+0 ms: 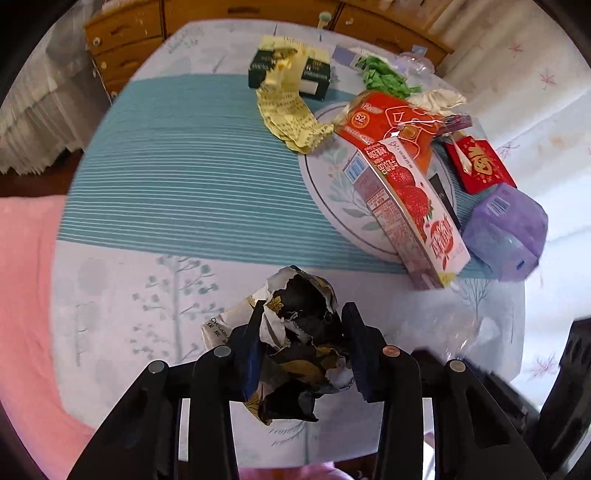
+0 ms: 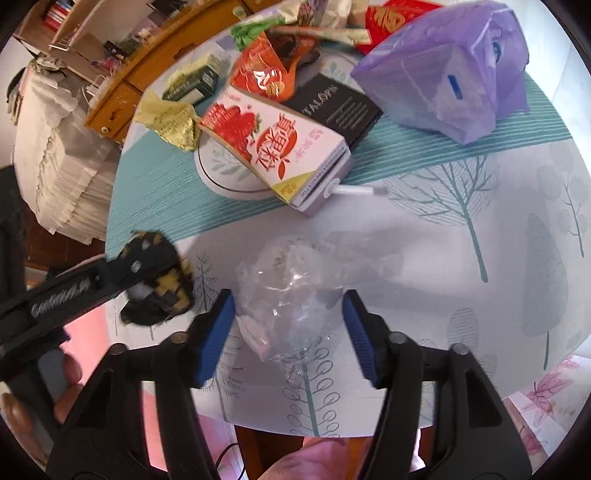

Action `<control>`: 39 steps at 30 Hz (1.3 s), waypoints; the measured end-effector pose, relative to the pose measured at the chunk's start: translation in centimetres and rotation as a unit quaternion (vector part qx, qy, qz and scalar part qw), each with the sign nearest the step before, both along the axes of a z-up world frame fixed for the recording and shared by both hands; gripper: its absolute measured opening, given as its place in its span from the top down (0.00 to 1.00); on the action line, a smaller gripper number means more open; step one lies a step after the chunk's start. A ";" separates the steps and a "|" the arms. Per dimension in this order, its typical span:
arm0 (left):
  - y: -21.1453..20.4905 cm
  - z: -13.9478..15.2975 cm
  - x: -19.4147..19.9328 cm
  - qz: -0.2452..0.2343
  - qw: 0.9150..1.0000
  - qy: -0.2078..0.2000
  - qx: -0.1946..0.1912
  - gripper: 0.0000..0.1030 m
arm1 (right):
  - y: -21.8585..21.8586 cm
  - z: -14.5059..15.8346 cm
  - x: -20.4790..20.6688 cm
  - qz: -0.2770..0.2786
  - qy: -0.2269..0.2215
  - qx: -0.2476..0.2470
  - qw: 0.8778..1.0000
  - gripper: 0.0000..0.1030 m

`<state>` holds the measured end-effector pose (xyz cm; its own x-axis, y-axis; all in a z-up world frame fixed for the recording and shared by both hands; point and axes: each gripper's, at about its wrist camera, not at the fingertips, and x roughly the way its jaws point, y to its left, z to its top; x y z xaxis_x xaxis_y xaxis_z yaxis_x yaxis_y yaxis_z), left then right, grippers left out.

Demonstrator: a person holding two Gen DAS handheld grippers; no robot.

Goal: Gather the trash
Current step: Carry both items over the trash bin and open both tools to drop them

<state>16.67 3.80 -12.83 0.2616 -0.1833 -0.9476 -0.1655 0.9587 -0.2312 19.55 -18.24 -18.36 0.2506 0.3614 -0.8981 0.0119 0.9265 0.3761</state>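
My left gripper (image 1: 304, 332) is shut on a crumpled black and gold paper wrapper (image 1: 303, 343) above the near edge of the round table. The wrapper also shows at the left of the right wrist view (image 2: 159, 280), held by the left gripper's fingers (image 2: 122, 271). My right gripper (image 2: 290, 317) is open around a crumpled clear plastic wrap (image 2: 284, 295) that lies on the table; the blue pads stand apart from it on both sides. The plastic wrap shows faintly in the left wrist view (image 1: 469, 328).
On a white plate (image 1: 332, 184) lie a strawberry milk carton (image 1: 410, 214), an orange snack bag (image 1: 391, 125) and a black box (image 2: 340, 107). Nearby are a purple bag (image 1: 506, 232), red envelope (image 1: 480, 166), yellow paper (image 1: 291, 114), dark box (image 1: 288, 74), green shreds (image 1: 384, 77). A wooden dresser (image 1: 147, 33) stands behind.
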 end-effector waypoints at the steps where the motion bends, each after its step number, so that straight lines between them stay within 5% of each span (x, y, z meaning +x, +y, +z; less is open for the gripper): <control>1: 0.2 0.4 -0.6 -0.002 1.000 -0.004 0.003 0.62 | 0.0 0.2 -0.2 0.001 -0.006 -0.001 1.000 0.54; 10: 0.9 5.5 -8.5 -0.057 0.996 -0.067 0.016 0.62 | -1.3 4.0 -5.0 0.006 -0.049 0.019 0.999 0.55; 19: -0.3 8.1 -16.8 -0.128 0.986 -0.109 0.005 0.61 | -1.7 8.1 -15.5 0.009 -0.085 0.009 0.996 0.55; 29: -2.6 2.8 -25.4 -0.155 0.986 -0.058 0.009 0.61 | -3.1 2.7 -26.0 0.017 -0.033 -0.042 0.998 0.55; 39: -5.8 -7.2 -31.2 -0.112 0.993 -0.029 0.012 0.60 | -5.0 -5.1 -29.4 0.069 -0.001 -0.050 0.996 0.54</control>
